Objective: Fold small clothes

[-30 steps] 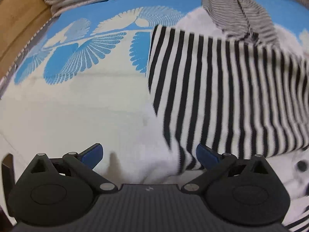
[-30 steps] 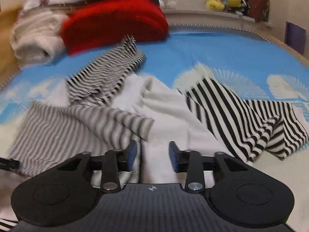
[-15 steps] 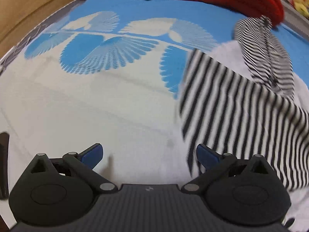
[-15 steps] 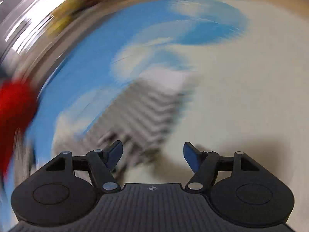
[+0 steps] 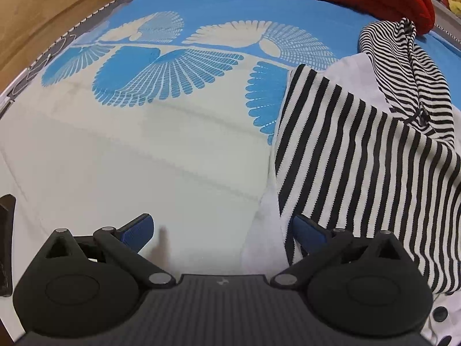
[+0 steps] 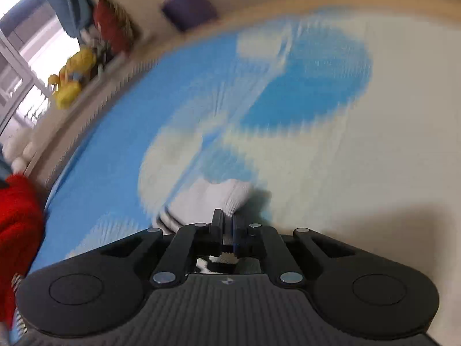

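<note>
Right claw [image 6: 227,225] on garment edge [image 6: 230,199]

2 wrist views, low over bedspread [image 5: 121,155]

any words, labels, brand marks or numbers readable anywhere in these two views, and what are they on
No readable text in either view.
Small pale emblem on the left tongs body: a mark, no letters legible.
The same kind of emblem on the right tongs body: too small to read.
Bedspread and striped garment: patterns only.
</note>
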`<state>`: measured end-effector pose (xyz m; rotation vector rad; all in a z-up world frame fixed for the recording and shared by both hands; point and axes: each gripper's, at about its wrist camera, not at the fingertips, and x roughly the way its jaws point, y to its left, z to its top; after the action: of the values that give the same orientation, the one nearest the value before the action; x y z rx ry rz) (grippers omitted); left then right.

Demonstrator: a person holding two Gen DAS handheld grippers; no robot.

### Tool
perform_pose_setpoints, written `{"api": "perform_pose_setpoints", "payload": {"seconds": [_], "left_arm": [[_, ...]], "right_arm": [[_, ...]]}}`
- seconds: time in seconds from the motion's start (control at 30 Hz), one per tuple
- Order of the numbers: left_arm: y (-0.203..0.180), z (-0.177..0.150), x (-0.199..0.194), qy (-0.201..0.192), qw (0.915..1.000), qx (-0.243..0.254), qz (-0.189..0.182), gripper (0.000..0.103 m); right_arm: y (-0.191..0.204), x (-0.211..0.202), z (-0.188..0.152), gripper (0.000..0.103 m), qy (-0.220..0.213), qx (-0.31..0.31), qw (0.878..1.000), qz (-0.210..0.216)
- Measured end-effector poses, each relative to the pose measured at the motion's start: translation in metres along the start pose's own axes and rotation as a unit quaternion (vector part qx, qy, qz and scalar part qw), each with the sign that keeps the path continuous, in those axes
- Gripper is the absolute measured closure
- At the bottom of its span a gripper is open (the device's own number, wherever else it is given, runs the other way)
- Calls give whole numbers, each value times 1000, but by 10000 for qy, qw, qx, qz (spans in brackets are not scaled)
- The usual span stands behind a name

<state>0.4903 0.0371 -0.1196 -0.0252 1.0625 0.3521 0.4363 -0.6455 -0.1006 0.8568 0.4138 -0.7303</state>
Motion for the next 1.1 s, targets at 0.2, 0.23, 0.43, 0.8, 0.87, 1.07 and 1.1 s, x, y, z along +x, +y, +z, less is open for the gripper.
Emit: {"api": "perform_pose_setpoints", "payload": {"seconds": [0.2,0.23,0.43,0.8,0.87,1.07,1.1], "left_arm": [[2,1,0,30,10000,-33,-38,0],[3,1,-1,26,10000,-37,-40,0],[10,4,-2,18,9998,-174,-115,0],[31,12,-7,64,9976,-663,-206,0],[37,14,-9,97,9960,-857,-237,0],[44,16,-15,174,9927,-1086,-493,0],[43,16,-16,175,9928,-1062,-524,0]], "right_arm": [[-25,11,33,97,-264,-132,9953,-920],[-26,13,34,97,-255,-181,9942,-1028],[-13,-9,64,97,-759,-230,9949,-623],[-31,20,33,97,-75,-203,9883,-1511],[-16,1,41,97,-322,-236,9916,-1230],[114,-101,12,97,-1417,-2061,9679,262],[140,-123,-7,97,-1565,-2408,9561,581]]}}
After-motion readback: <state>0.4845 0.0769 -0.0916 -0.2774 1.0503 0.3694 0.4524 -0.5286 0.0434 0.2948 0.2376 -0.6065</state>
